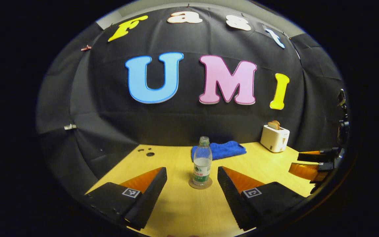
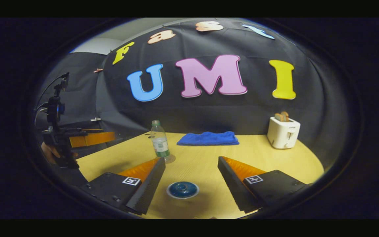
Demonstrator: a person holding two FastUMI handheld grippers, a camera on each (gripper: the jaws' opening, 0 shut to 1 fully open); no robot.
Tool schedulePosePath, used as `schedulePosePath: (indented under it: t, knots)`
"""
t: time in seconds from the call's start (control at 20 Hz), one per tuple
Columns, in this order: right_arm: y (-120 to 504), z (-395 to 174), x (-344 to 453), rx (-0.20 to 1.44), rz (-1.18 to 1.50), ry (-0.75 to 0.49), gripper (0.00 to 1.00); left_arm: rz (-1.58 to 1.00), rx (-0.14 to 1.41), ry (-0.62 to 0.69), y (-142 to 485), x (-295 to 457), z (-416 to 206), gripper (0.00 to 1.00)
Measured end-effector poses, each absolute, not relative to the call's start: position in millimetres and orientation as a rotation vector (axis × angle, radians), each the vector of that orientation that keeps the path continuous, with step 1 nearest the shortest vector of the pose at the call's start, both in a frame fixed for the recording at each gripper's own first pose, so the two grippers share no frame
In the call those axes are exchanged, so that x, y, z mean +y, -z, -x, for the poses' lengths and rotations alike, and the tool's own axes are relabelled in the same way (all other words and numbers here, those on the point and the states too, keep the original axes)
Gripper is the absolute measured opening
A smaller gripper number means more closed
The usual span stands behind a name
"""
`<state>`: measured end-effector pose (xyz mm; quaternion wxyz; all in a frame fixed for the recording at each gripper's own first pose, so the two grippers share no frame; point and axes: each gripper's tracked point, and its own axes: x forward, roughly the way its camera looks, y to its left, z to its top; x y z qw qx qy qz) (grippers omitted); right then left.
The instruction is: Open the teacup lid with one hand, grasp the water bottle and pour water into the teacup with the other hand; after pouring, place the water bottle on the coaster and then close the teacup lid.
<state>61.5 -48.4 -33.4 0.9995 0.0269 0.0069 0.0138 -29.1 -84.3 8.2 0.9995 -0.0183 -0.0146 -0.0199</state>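
Observation:
A clear water bottle (image 1: 202, 163) with a green label stands upright on a round coaster (image 1: 200, 183) in the left gripper view. My left gripper (image 1: 192, 171) is open, its fingers on either side of the bottle and nearer to me, not touching it. In the right gripper view the same bottle (image 2: 160, 141) stands on its coaster (image 2: 169, 159) at the left of the table. A blue teacup lid (image 2: 183, 189) sits on its cup just below and between the fingers of my open right gripper (image 2: 191, 161). The right gripper (image 1: 303, 163) also shows at the left view's right edge.
A folded blue cloth (image 1: 220, 149) lies at the back of the wooden table (image 1: 183, 207). A white toaster (image 1: 275, 138) holding bread stands at the back right. A hand holding the left gripper (image 2: 77, 138) shows at the far left of the right gripper view.

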Motion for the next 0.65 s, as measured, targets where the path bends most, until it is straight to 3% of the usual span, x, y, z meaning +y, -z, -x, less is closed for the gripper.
schedulePosePath:
  t: [0.2, 0.45, 0.65]
  knots:
    - [-32.9, -38.9, -68.8, -0.044, -0.016, 0.06, 0.98, 0.104, -0.056, 0.089, -59.1, -111.3, 66.7, 0.96]
    - [-84.0, -9.7, -55.3, -0.085, -0.021, 0.104, 0.98, 0.106, -0.112, 0.056, -100.7, -118.1, 106.9, 0.97]
    - [-97.8, 20.7, -31.2, -0.11, -0.002, 0.118, 0.98, 0.101, -0.107, 0.042, -95.8, -119.1, 136.8, 0.96]
